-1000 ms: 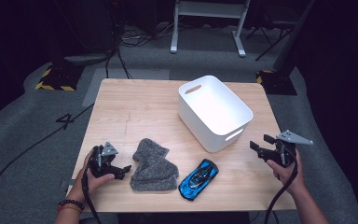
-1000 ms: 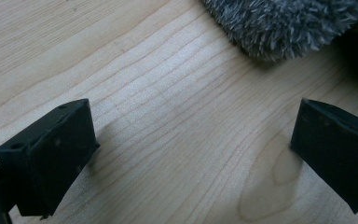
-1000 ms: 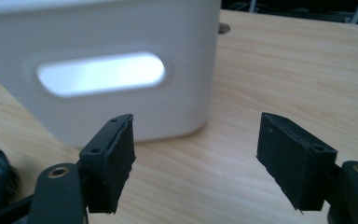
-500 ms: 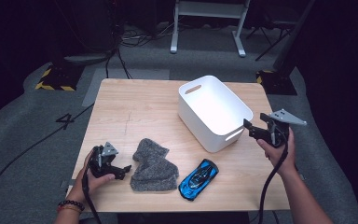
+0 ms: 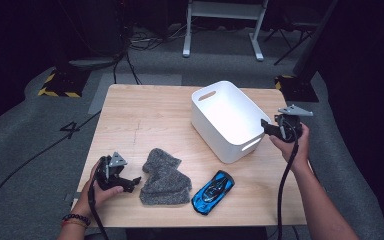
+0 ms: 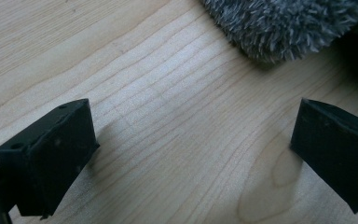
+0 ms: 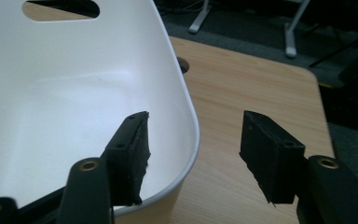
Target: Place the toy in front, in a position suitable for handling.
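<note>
Straddling the near rim of the white bin point(image 7: 98, 84), the right claw point(image 5: 267, 127) is closing its jaws, one inside the wall and one outside (pads not yet pressing on it). The bin is sitting toward the right of the wooden worktop point(image 5: 145, 115). The left claw point(image 5: 132, 182) is resting wide open and empty just beside the grey cloth point(image 5: 165, 175), near a blue toy car point(image 5: 213, 191).

White bin point(image 5: 228, 120) blocks the centre right; grey cloth point(image 5: 165, 176) and blue car point(image 5: 212, 191) crowd the lower middle; upper left tabletop point(image 5: 140, 115) looks open
</note>
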The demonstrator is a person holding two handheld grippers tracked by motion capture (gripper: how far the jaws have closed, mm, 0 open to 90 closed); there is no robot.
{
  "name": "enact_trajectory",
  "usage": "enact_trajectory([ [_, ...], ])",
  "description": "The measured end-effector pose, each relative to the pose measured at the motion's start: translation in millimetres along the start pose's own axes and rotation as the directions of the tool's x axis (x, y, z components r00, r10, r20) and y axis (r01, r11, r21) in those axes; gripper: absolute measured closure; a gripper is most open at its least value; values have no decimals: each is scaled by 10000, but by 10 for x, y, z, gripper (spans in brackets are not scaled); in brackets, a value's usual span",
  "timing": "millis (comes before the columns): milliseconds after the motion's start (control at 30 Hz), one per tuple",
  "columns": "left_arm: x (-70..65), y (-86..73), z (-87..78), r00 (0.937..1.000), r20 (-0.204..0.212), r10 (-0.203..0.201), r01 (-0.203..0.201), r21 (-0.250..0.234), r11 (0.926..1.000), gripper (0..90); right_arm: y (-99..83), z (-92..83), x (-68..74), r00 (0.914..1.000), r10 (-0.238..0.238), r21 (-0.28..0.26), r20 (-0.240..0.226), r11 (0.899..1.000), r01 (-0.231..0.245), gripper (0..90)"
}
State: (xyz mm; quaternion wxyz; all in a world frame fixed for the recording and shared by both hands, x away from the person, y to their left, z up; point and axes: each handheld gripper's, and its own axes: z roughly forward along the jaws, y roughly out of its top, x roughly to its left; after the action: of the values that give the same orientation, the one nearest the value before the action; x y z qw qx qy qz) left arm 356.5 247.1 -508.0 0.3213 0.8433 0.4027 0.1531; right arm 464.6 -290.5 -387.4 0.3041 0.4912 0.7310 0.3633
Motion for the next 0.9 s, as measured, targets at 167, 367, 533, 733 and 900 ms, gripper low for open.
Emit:
enact_trajectory([
  [167, -2, 3, 6, 10000, 71, -17, 17, -18, 10000, 1, 18, 126, -89, 9914, -2, 305, -1306, 9995, 43, 664],
  [367, 0, 7, 10, 9999, 117, 28, -28, -20, 10000, 1, 51, 185, -66, 9861, -591, 69, -1551, 9981, 610, 793],
  [533, 0, 7, 10, 9999, 116, 41, -40, -19, 10000, 1, 90, 210, -38, 9739, -1078, 54, -1996, 9938, 1111, 831],
  [733, 1, 8, 10, 9999, 116, 44, -44, -18, 10000, 1, 176, 281, 51, 9481, -1999, -53, -2472, 9788, 2050, 834],
  [900, 0, 8, 10, 9999, 116, 41, -41, -19, 10000, 1, 215, 338, 85, 9532, -2343, -65, -1913, 9714, 2375, 739],
])
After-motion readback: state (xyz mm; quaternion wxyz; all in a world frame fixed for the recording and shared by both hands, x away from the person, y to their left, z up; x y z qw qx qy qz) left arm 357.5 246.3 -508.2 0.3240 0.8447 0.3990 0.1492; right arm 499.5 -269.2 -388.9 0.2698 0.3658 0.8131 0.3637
